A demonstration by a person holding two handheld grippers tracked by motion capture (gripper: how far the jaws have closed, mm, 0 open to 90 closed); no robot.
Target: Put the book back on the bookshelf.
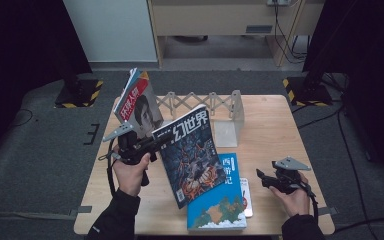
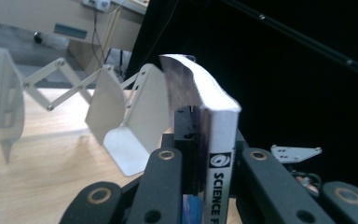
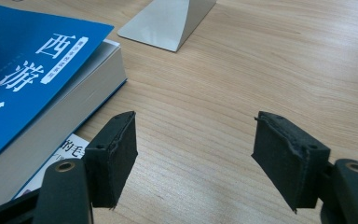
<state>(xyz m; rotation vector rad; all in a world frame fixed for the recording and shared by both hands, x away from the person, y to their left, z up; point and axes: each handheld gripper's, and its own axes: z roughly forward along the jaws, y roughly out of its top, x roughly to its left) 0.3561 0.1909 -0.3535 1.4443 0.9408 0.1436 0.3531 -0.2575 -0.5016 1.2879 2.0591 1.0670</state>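
My left gripper (image 1: 152, 142) is shut on the spine edge of a dark science-fiction magazine (image 1: 192, 155) and holds it upright and tilted above the table. In the left gripper view its white spine (image 2: 220, 158) stands between the jaws of the left gripper (image 2: 209, 135). A thick blue book (image 1: 220, 195) lies flat near the front edge, partly under the lifted magazine. My right gripper (image 1: 267, 181) rests to the right of that book, open with nothing between its pads (image 3: 116, 154). The blue book (image 3: 32, 70) lies to its left.
A white accordion book rack (image 1: 200, 102) stands at the back of the wooden table (image 1: 280, 130), with another magazine (image 1: 139, 102) leaning at its left end. The rack's plates (image 2: 121, 112) are close ahead. A thin white booklet (image 1: 246, 197) lies under the blue book.
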